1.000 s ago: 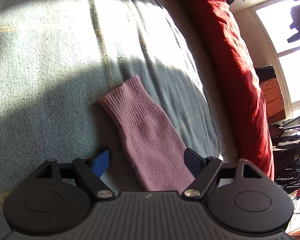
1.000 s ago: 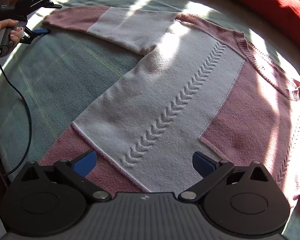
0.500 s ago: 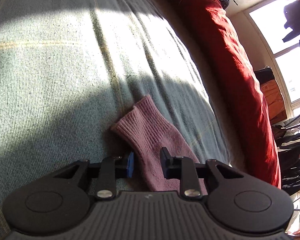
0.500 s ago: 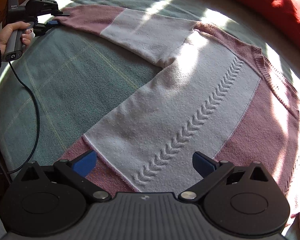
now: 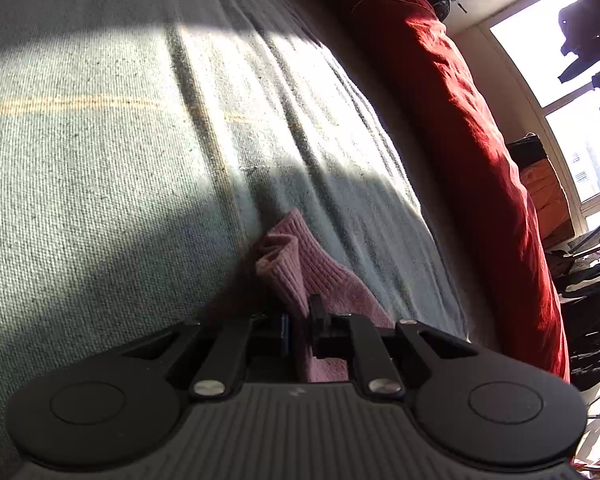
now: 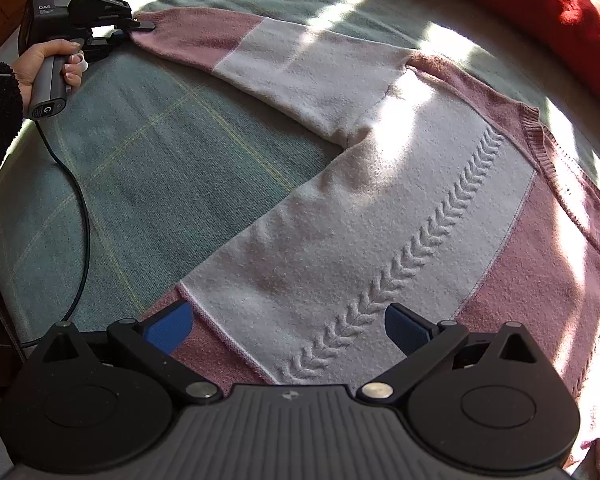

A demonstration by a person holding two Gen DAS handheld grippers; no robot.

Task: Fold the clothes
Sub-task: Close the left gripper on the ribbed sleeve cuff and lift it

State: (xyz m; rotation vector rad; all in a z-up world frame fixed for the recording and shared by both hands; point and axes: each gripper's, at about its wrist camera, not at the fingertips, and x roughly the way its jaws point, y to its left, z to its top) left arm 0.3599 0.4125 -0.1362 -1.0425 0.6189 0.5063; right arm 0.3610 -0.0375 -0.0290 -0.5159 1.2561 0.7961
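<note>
Pink-and-white sweater spread flat on the bed's green plaid blanket, one sleeve stretched toward the far left. Left gripper at that sleeve's pink cuff; jaws closing, cuff bunched between the pads, ribbed end sticking out just beyond them. In the right wrist view a hand holds this gripper at the sleeve end. Right gripper hangs over the sweater's near hem, jaws spread wide, nothing held. Red duvet along the far right side.
</note>
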